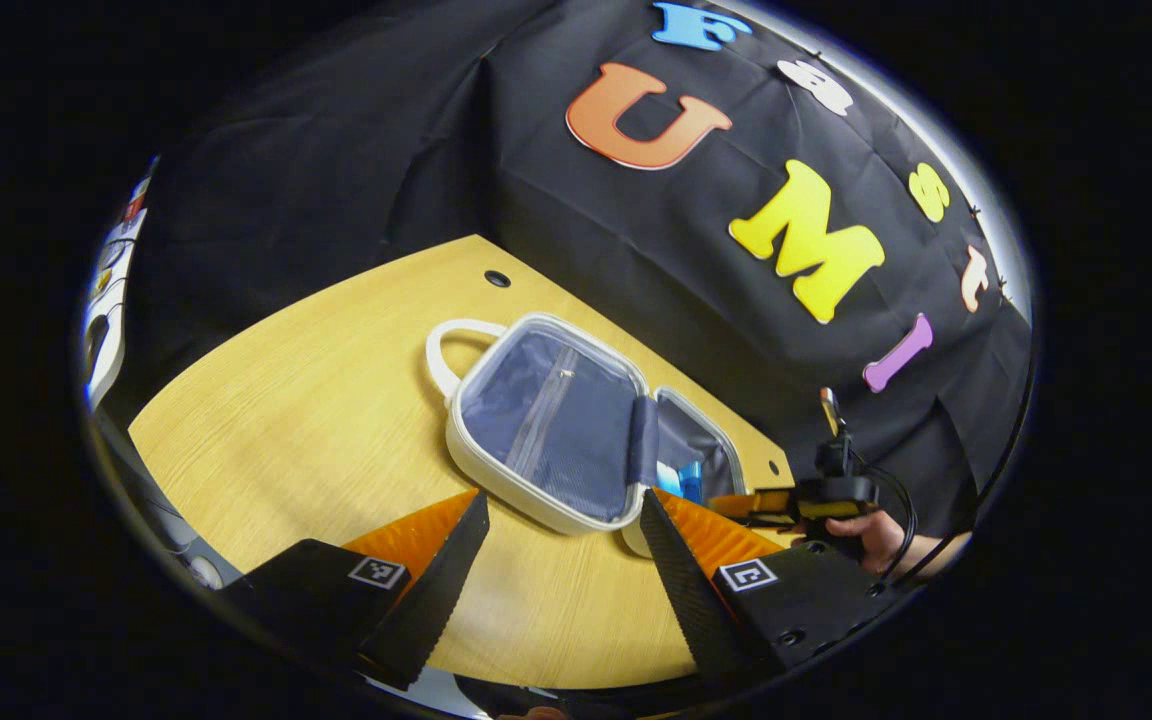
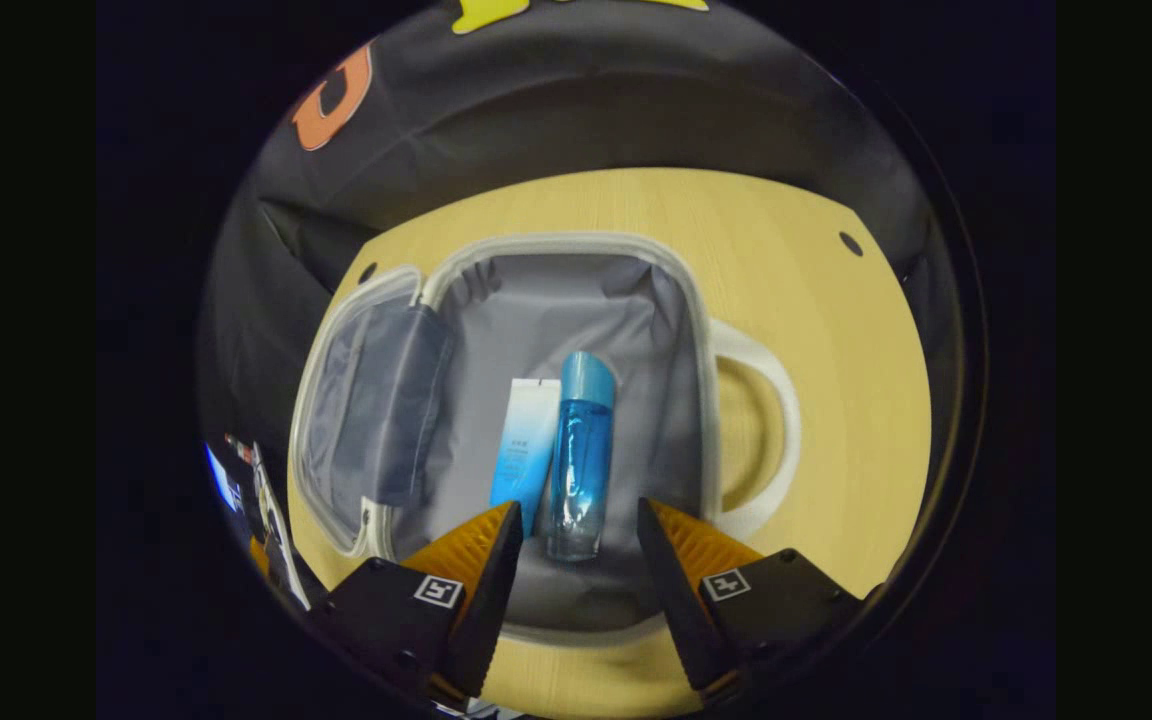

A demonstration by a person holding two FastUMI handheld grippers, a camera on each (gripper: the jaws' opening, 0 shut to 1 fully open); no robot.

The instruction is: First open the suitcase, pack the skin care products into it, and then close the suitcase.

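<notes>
Grey-lined white suitcase [image 2: 556, 300] lies open w/ blue bottle [image 2: 581, 455] beside white-blue tube [image 2: 526, 445], apparently touching.

I work in a recording booth, not a home: black cloth wall [image 1: 356, 180] behind a bare wooden table [image 1: 316, 420] with cable holes [image 1: 497, 279].

The left gripper [image 1: 561, 535] hangs spread above the wooden table [image 1: 316, 430]. Ahead lies the suitcase [image 1: 556, 420], lid swung open. The right gripper [image 1: 786, 505] hovers over it.
</notes>
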